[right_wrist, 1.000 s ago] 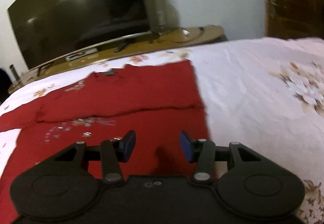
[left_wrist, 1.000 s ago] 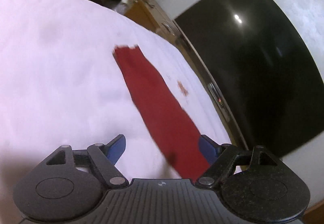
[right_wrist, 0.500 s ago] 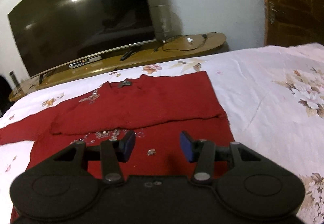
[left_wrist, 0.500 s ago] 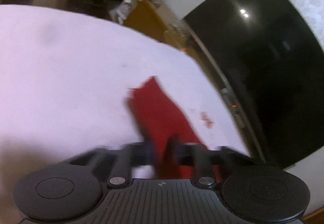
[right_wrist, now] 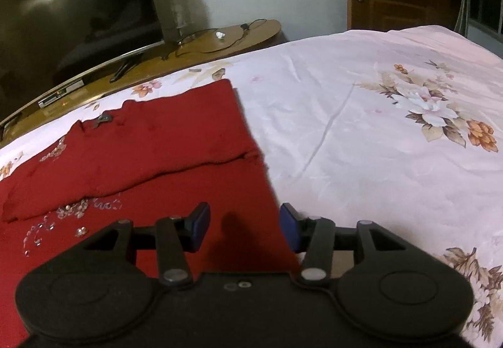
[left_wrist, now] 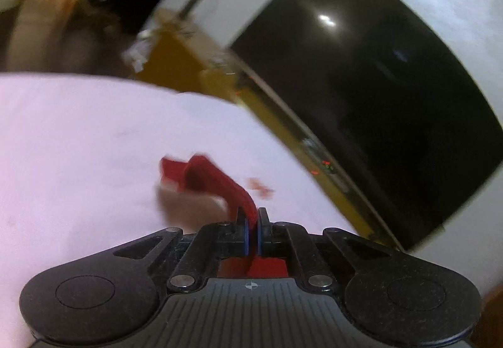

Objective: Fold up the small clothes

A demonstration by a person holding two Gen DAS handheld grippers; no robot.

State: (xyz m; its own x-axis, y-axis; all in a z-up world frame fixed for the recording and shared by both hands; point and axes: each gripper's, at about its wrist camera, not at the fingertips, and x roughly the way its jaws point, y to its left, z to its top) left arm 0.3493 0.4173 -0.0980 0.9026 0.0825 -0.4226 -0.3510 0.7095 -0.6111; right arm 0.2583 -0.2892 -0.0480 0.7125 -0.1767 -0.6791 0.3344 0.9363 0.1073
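With one sleeve lying folded across the dark red beaded knit top on the floral bedsheet, the left tool is pinching the other red sleeve for folding, while the right tool is hovering spread above the top's near right edge.

Left claw now clamped on the sleeve

My left claw, wide open a second ago, now pinches the red sleeve and lifts it off the bed, its far end curling; my right claw has slid toward the garment's right edge.

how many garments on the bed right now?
1 visible: a red garment spread on the bed sheet, one sleeve pinched in the left gripper. Others may lie outside both views.
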